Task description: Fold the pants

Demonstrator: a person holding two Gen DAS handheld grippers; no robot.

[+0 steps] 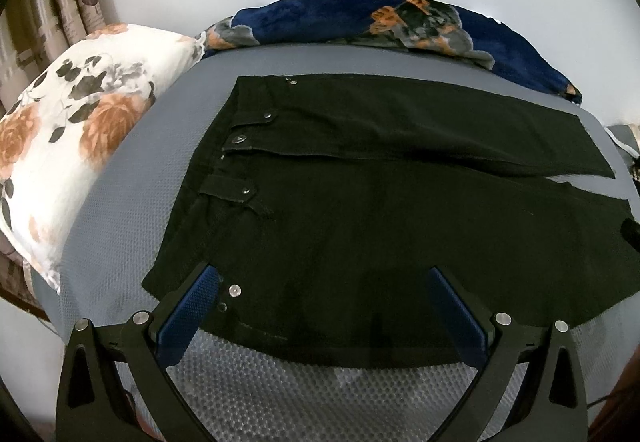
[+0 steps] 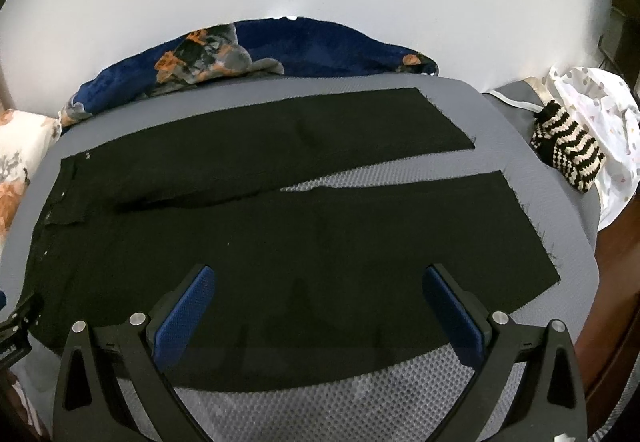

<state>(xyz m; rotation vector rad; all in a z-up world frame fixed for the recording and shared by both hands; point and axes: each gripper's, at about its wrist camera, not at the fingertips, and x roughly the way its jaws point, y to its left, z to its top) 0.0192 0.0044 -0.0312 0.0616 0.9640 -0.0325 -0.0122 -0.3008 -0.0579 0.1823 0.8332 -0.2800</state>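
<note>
Here the black pants [image 1: 380, 210] lie spread flat on a grey mesh-textured bed [image 1: 132, 202], waistband toward the floral pillow [image 1: 72, 130] and the 2 legs running away to the other side, slightly parted so a wedge of grey shows between them in the right wrist view. No fold looks made yet, so the task seems to be at its very start.

The left gripper [image 1: 320, 278] hangs over the near edge at the waist end, jaws wide apart and empty, one blue pad close to the metal rivets [image 1: 235, 290] by the pocket. The right gripper [image 2: 318, 278] hovers over the near leg further along, jaws likewise spread with nothing between them. Placing 1 tool near the waist and 1 along the leg suggests the plan is to pinch the near long edge at 2 spots and carry that half over onto the far leg, keeping the cloth taut between the grips.

A dark blue blanket [image 2: 280, 46] is bunched along the far side against the wall, and a striped knitted piece [image 2: 568, 150] rests off the hem end, both clear of the pants.
</note>
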